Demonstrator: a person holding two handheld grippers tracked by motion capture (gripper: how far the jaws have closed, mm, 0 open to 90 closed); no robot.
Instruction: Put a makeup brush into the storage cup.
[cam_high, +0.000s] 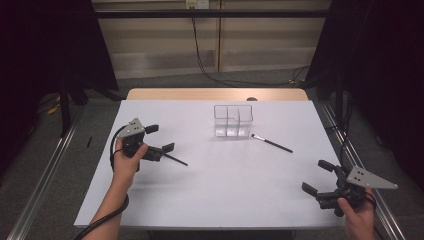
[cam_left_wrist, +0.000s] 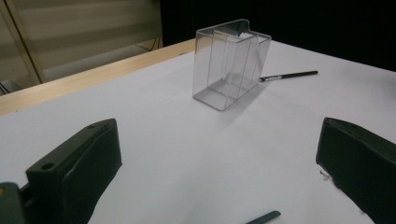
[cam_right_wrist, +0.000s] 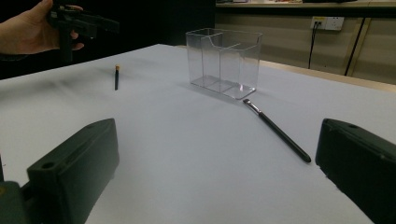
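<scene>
White-topped desk (cam_high: 210, 185) w/ wood back edge. On it: clear divided organizer (cam_high: 233, 120), black brush (cam_high: 271, 143) just beside, 2nd dark brush (cam_high: 176, 159) further left.

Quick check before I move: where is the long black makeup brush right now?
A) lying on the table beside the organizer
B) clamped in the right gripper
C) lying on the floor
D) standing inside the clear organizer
A: the makeup brush lies flat on the table, its bristle end near the clear organizer, with the right gripper open and apart from it.
</scene>
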